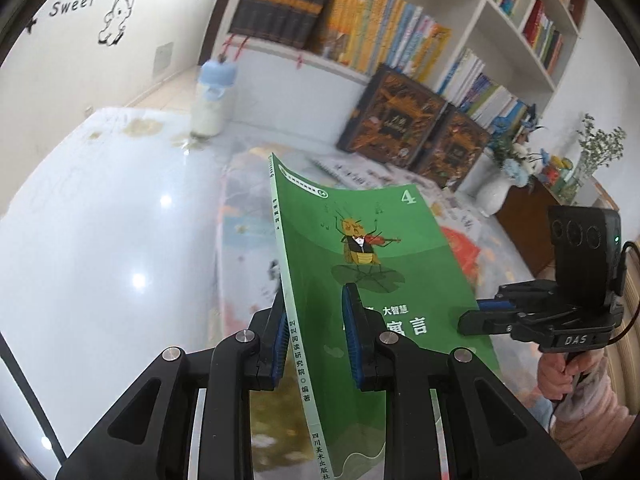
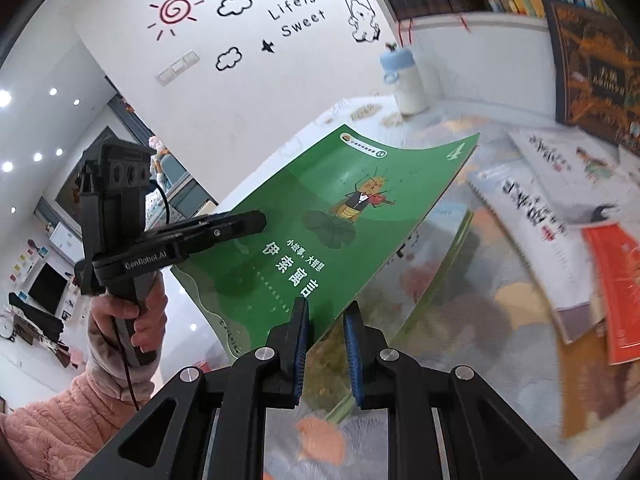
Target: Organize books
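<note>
Paperback, thin green glossy book (image 1: 360, 240), sags limply; left gripper (image 1: 316, 332) pinches its spine edge, right gripper (image 2: 326, 344) its six-o'clock corner.

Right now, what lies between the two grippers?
The green book: the left gripper is shut on its spine side, the right gripper on the opposite edge. Both wrist views show it.

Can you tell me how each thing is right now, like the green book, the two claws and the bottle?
Green book: lifted off the table, held by both claws.
Left claw: shut on the book's spine edge.
Right claw: shut on the book's other edge.
Bottle: standing upright, blue cap on.
Books on the table: lying flat, overlapping.
</note>
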### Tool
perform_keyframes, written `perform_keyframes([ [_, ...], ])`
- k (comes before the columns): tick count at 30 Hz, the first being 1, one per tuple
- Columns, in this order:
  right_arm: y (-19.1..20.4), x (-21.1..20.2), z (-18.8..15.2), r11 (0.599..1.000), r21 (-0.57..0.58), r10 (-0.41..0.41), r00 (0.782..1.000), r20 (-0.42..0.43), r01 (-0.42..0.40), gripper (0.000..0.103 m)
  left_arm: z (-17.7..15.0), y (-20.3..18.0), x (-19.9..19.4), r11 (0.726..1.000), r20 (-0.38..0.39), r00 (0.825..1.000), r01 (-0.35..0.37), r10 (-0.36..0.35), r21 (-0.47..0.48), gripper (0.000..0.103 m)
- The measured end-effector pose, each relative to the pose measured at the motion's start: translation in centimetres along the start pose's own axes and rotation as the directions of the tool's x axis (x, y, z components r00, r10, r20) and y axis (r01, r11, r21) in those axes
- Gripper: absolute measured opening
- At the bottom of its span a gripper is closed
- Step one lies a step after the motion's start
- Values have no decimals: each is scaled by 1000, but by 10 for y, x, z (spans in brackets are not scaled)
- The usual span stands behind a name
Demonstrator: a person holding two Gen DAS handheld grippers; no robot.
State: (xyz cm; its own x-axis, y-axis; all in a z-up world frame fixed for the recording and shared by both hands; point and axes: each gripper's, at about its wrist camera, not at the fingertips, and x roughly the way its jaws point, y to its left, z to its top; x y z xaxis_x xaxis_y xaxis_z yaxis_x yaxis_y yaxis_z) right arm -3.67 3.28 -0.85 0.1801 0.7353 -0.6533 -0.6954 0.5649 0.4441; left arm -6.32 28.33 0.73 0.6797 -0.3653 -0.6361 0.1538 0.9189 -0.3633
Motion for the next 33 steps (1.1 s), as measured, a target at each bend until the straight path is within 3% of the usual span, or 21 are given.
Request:
perform_keyframes([
  [8,-19,33,-8,996,60,-56,996,-65,60,17,-24,16,22,1000,-50,999,7,-8,-15,20],
  [12,-23,39,-8,995,78,-55,996,-77,61,17,-28,14,25,998,-57,997,-52,53,19,20],
  [18,-33,45,-12,990,135,-35,996,-85,47,18,-33,18,24,998,-70,995,-69,69,10,24],
  [21,-32,47,-12,990,138,-29,996,-82,40,21,-31,15,22,992,-77,989,-123,123,5,26],
  [24,-36,44,-12,982,188,21,997,-70,-8,35,-26,11,22,979,-80,976,-202,202,11,31],
  [26,-44,37,-14,967,249,66,997,-41,-54,60,-22,8,19,979,-87,975,-205,203,-9,31],
  [29,-49,14,-16,966,242,85,996,14,-86,60,-13,-7,11,975,-55,974,-220,219,-12,31],
  [33,-62,-37,-13,977,205,31,994,108,-53,60,6,-39,8,983,-16,983,-185,185,-6,36],
])
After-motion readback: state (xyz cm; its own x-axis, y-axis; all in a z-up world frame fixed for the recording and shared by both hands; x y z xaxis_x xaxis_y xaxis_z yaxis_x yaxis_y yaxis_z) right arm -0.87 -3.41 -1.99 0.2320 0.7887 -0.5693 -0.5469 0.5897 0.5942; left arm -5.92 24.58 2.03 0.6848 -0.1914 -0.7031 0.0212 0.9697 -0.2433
